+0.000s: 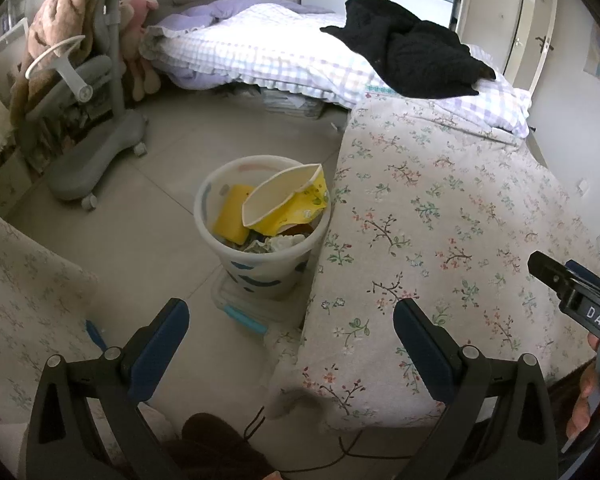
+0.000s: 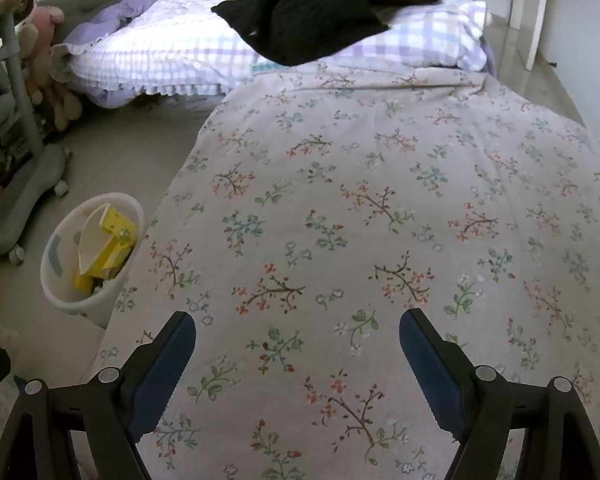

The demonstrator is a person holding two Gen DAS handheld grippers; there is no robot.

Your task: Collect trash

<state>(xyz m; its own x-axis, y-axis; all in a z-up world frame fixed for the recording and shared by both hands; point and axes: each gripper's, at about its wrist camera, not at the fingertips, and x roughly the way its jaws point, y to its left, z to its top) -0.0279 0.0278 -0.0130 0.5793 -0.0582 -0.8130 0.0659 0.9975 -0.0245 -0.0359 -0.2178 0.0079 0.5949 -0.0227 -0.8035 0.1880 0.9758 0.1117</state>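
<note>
A white waste bin (image 1: 236, 256) stands on the floor against the side of a floral-covered surface (image 1: 440, 216). It holds a crushed yellow and white paper cup (image 1: 288, 198), a yellow item (image 1: 232, 218) and crumpled scraps. My left gripper (image 1: 291, 326) is open and empty, above the floor just short of the bin. My right gripper (image 2: 298, 338) is open and empty, over the floral cover (image 2: 380, 200); the bin (image 2: 66, 280) shows at its left. The right gripper's body also shows at the right edge of the left wrist view (image 1: 576, 300).
A grey wheeled chair (image 1: 96, 120) draped with a brown plush throw stands at the left. A bed with a checked quilt (image 1: 260, 48) and black clothing (image 1: 416, 48) lies behind. A clear plastic box with a blue latch (image 1: 240, 308) sits on the floor by the bin.
</note>
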